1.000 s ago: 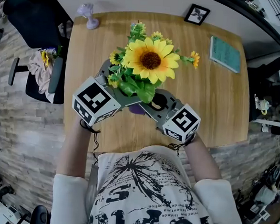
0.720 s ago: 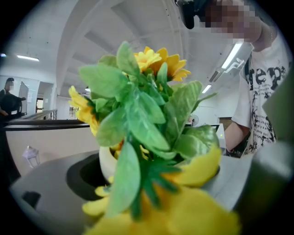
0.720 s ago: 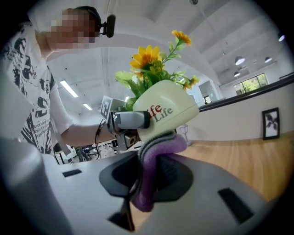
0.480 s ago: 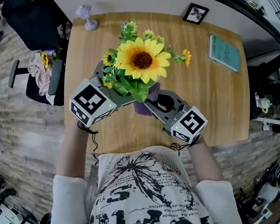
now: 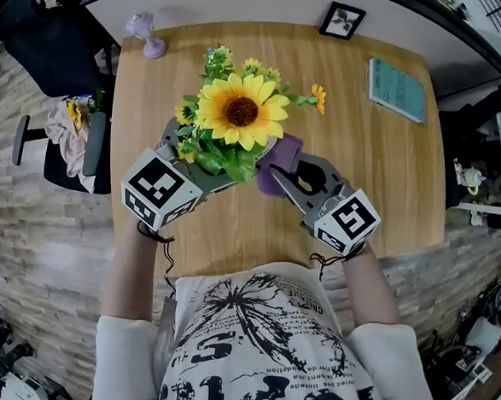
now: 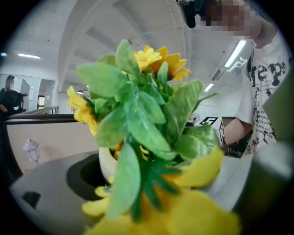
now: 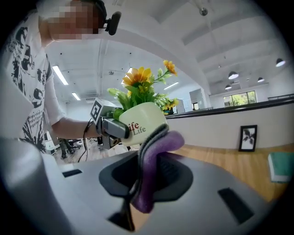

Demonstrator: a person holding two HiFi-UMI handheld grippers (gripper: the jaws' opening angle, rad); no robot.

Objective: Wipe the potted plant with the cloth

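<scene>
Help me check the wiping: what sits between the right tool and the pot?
The purple cloth, clamped in the right tool, reaches to the white pot; the right gripper view shows it.

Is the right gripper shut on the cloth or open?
Shut. The right gripper pinches the purple cloth between its jaws, and the cloth's free end reaches up to the pot.

1. We see bright, even indoor light across the table (image 5: 389, 179) in the head view.
2. Ceiling strip lights (image 6: 236, 54) glare white in both gripper views.
3. Those views bulge and darken at their corners.
4. The potted plant's (image 6: 138, 119) nearest petals (image 6: 197, 215) blur out of focus; the cloth (image 7: 151, 170) looks sharp.
</scene>
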